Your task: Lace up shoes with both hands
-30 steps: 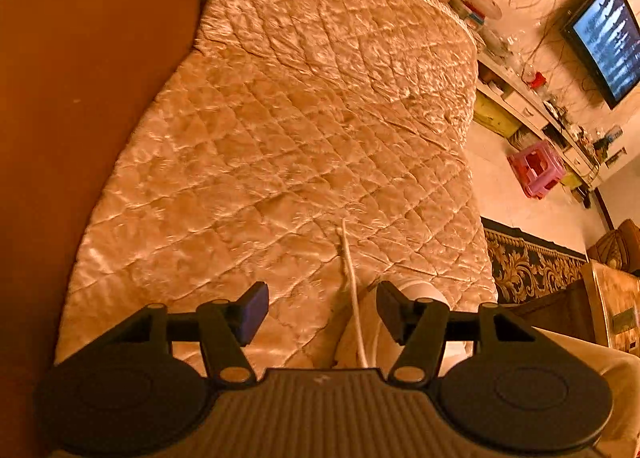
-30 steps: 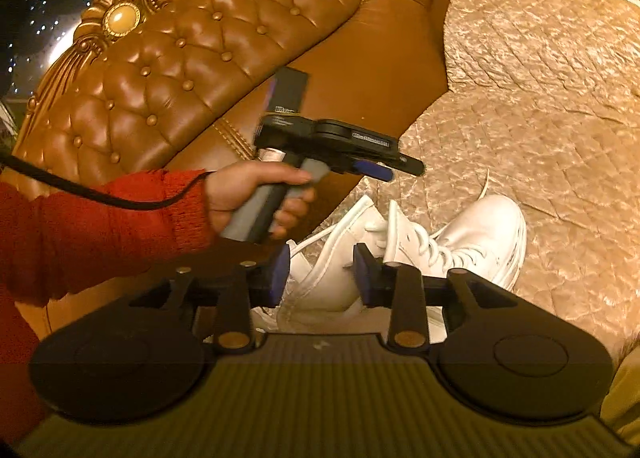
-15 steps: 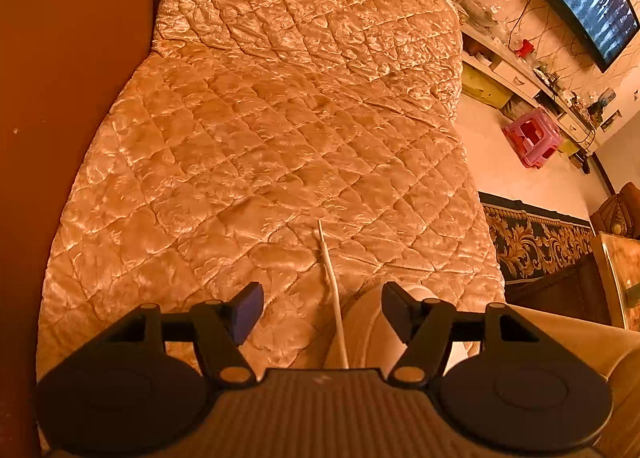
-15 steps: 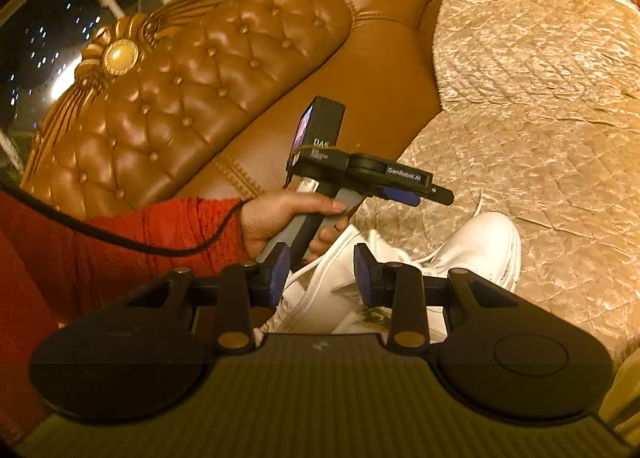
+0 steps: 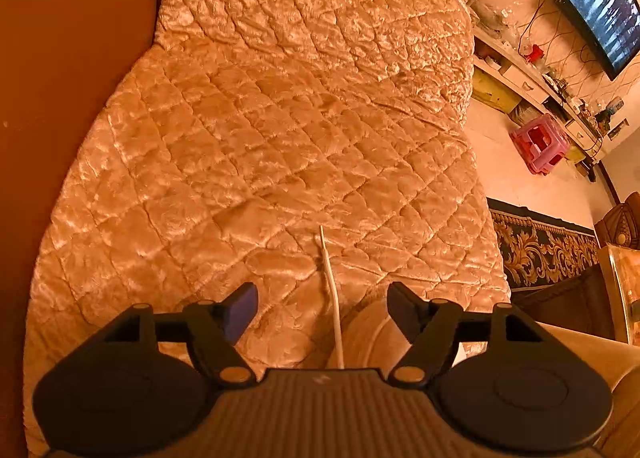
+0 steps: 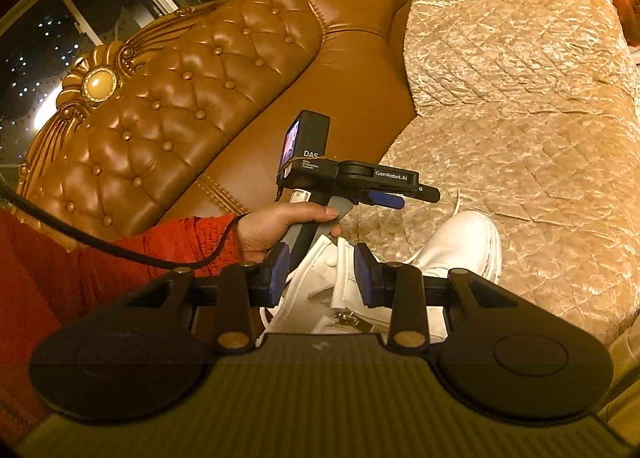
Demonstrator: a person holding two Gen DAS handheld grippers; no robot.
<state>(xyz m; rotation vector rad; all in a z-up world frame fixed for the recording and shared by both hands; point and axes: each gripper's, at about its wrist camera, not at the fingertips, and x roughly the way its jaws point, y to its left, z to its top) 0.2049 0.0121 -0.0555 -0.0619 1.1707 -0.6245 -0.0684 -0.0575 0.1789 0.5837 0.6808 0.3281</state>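
A white shoe (image 6: 460, 242) lies on the quilted beige sofa cover (image 6: 520, 105), toe pointing away. In the right wrist view my right gripper (image 6: 320, 276) stands over the shoe's collar. A white strip of the upper lies between its blue pads and I see no squeeze on it. A hand (image 6: 272, 230) in a red sleeve holds my left gripper (image 6: 408, 195) just above the shoe. In the left wrist view my left gripper (image 5: 322, 306) has its jaws opening. A loose white lace (image 5: 330, 278) runs untouched between them, beside the shoe's toe (image 5: 372, 334).
The tufted brown leather sofa back (image 6: 180, 105) rises behind the left hand. A black cable (image 6: 120, 254) crosses the red sleeve. Beyond the sofa's edge are a patterned rug (image 5: 540, 246), a pink stool (image 5: 540, 143) and a wall television (image 5: 604, 9).
My left gripper's jaws have spread wider around the lace. Seen from the right wrist, the left gripper and its hand have shifted right, over the shoe. The right jaws kept their gap.
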